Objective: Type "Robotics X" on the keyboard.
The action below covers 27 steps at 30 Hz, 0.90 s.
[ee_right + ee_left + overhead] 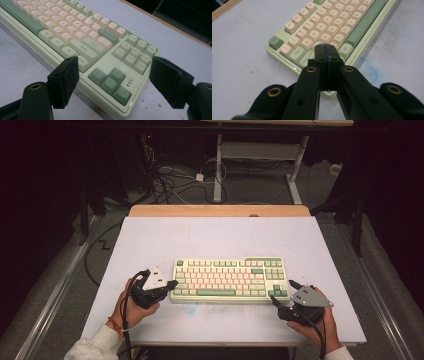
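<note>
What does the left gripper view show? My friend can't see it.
The left gripper, jaws shut with nothing between them, points at the bottom-left corner of a green and cream keyboard, over the Caps Lock end. The keyboard lies on a pale table.

The high view looks forward and down on the whole pale grey tabletop (150,240) from above. Each gripper view sits close behind its own black jaws, facing the pale green and cream plastic keyboard (230,280), which all three views share.
</note>
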{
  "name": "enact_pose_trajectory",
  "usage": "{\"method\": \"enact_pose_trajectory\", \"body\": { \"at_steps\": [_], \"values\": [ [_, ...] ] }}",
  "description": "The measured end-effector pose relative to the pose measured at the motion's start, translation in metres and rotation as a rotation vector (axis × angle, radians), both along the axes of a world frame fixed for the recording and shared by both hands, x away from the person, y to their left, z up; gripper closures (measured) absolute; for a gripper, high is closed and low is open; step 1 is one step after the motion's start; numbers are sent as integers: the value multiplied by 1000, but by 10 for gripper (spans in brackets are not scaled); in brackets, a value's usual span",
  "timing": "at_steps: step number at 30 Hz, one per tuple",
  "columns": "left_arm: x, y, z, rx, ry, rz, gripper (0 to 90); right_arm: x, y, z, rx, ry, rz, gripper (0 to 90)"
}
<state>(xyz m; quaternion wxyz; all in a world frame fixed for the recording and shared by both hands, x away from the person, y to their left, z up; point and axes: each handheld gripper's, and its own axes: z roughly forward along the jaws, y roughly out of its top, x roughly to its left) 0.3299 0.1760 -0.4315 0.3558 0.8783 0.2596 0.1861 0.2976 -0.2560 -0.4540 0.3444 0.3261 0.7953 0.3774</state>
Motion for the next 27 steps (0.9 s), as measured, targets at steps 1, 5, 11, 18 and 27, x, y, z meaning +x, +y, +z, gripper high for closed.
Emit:
{"method": "enact_pose_trajectory", "body": {
  "at_steps": [1,5,11,18,27],
  "values": [
    [1,-2,0,4,0,-7,876,0,0,0,2,2,-2,243],
    [5,-9,1,5,5,-25,871,0,0,0,-7,-4,0,243],
    [11,-20,1,17,13,-50,875,1,2,0,-5,-3,2,244],
    [18,-33,1,30,25,-80,875,0,3,0,-11,-5,12,243],
    [29,-52,-3,57,46,-120,875,1,5,-2,-19,2,19,244]
  ]
}}
